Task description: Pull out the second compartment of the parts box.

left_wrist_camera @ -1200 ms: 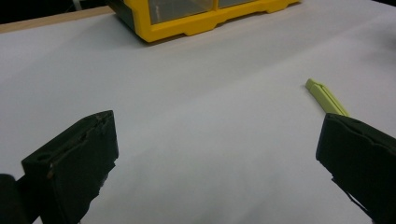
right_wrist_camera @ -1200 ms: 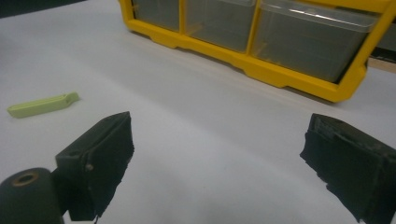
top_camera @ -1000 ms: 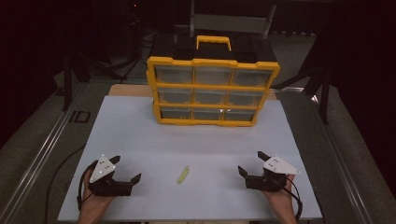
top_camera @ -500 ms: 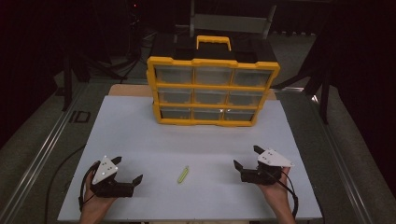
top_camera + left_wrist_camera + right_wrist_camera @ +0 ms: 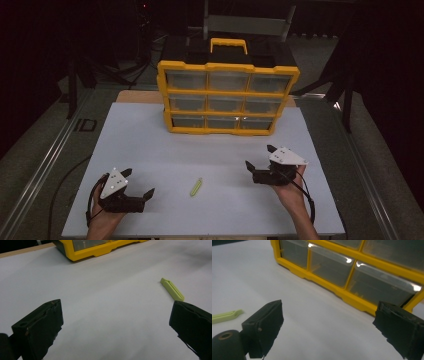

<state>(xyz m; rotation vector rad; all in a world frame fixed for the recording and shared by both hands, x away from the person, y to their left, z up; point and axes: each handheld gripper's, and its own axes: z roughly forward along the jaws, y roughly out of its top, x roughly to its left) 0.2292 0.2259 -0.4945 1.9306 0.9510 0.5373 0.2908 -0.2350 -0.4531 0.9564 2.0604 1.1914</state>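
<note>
Beside the green clip (image 5: 196, 186), both grippers agape.

The room is dim and the background almost black; the white counter (image 5: 150, 145) is lit softly from above. Small glare sits on the drawer fronts (image 5: 329, 265). The close black jaws look perhaps slightly blurred.

We are finding no readable text, label, brand, number or sign anywhere. The yellow plastic drawer cabinet with clear drawer fronts (image 5: 228, 97), sitting at twelve o'clock on the white table sheet (image 5: 150, 150), is showing blank fronts, and the small lime-green plastic strip (image 5: 195, 186) is bearing no lettering.
</note>
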